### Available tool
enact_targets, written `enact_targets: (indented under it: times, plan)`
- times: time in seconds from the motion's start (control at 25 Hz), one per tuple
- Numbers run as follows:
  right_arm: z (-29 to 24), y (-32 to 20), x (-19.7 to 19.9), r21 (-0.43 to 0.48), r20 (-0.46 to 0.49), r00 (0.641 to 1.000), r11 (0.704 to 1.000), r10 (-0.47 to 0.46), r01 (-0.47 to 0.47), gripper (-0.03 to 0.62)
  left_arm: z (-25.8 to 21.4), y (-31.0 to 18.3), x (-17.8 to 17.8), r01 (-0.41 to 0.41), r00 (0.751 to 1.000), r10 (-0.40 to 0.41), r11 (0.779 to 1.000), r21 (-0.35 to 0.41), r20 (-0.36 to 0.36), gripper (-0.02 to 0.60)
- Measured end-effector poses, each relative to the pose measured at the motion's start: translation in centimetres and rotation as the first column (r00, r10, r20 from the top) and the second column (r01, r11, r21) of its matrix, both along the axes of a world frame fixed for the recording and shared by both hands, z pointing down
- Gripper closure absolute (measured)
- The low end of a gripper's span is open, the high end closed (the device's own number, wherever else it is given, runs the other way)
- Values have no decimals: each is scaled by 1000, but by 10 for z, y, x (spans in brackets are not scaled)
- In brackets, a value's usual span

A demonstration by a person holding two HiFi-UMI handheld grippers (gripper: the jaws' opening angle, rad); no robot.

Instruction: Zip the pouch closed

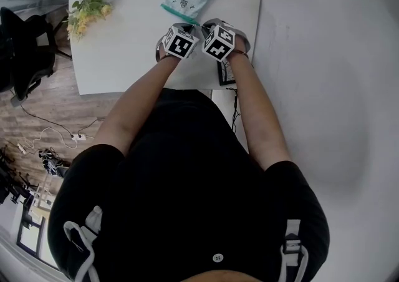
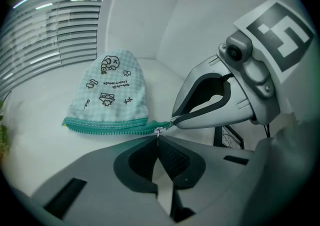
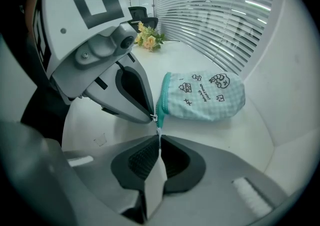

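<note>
Left hand-held gripper [image 2: 159, 140]: pinches silver metal zip pull [image 2: 158, 131].
Right hand-held gripper [image 3: 159, 141]: pinches teal zip end [image 3: 159, 127] of green checked cloth pouch [image 3: 205, 95].

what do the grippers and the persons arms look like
The left gripper and right gripper both have smooth light grey shells, curved jaws with teardrop cut-outs, and dark ribbed pads. Each carries a white cube with black square markers. The person wears a black short-sleeved top, and the forearms are bare.
</note>
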State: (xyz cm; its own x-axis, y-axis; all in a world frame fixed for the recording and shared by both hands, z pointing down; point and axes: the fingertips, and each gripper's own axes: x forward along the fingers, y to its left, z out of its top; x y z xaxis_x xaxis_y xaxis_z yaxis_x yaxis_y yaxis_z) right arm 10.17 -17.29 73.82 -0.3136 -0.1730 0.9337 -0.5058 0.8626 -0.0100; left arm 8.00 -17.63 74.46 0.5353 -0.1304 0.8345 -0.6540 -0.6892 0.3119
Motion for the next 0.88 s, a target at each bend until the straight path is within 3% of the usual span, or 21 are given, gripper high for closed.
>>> enact_targets:
  times: [0.6,0.88]
  plan:
    - [-7,8,-1,13,-8,1000,1000,-9,9,572,-17,3,-16,-1,999,-1,1000,25,51,574]
    - [-10,9,1,23,-15,1000,1000,5,-5,572,-19,2,-20,30,999,-30,999,13,43,574]
